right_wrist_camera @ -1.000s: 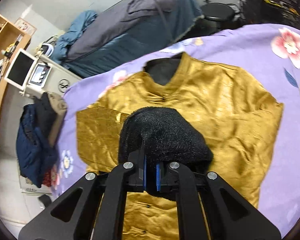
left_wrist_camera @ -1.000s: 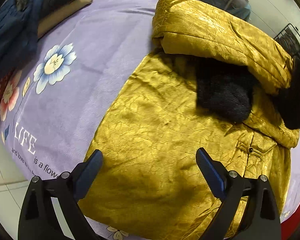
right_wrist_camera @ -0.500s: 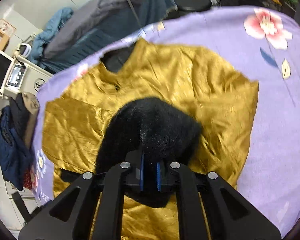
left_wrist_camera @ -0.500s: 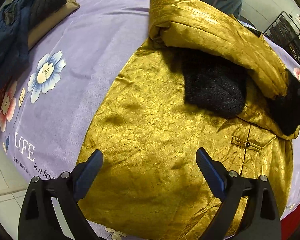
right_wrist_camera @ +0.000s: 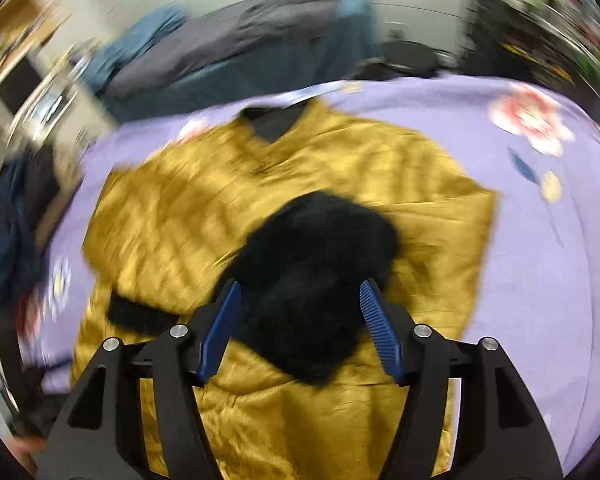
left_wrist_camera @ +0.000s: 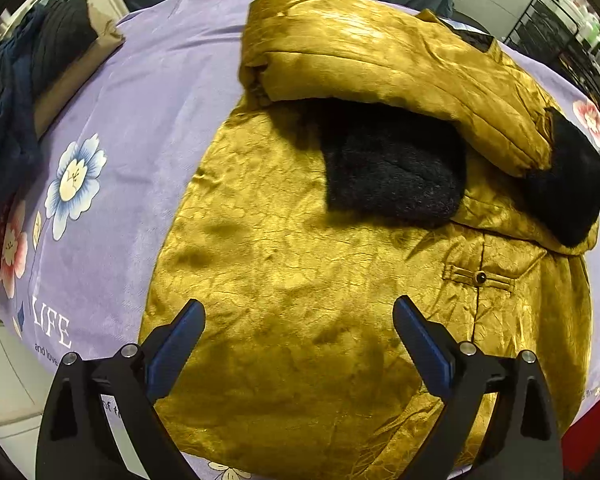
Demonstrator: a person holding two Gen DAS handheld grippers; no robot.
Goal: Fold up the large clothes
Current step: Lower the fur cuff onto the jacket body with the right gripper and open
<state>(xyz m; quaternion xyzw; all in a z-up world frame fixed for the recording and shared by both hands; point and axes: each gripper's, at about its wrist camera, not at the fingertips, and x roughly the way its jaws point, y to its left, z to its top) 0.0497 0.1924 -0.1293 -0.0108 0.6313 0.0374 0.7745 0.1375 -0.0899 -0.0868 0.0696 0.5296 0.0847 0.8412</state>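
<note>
The black furry cuff [right_wrist_camera: 316, 280] has just been let go by the right hand-held gripper [right_wrist_camera: 300, 328], now wide. The left hand-held gripper [left_wrist_camera: 298, 344] is held wide too. The sleeve is folded onto the gold jacket [left_wrist_camera: 300, 320].

Two round fisheye views with dark corners and edges that bend strongly. The left wrist view is sharp and evenly bright; overhead light leaves glare patches on the gold jacket [left_wrist_camera: 300, 280] and a soft shadow under its folded sleeve [left_wrist_camera: 380, 64]. The right wrist view is smeared by motion blur, worst at the rim, with the jacket [right_wrist_camera: 380, 168] streaked.
</note>
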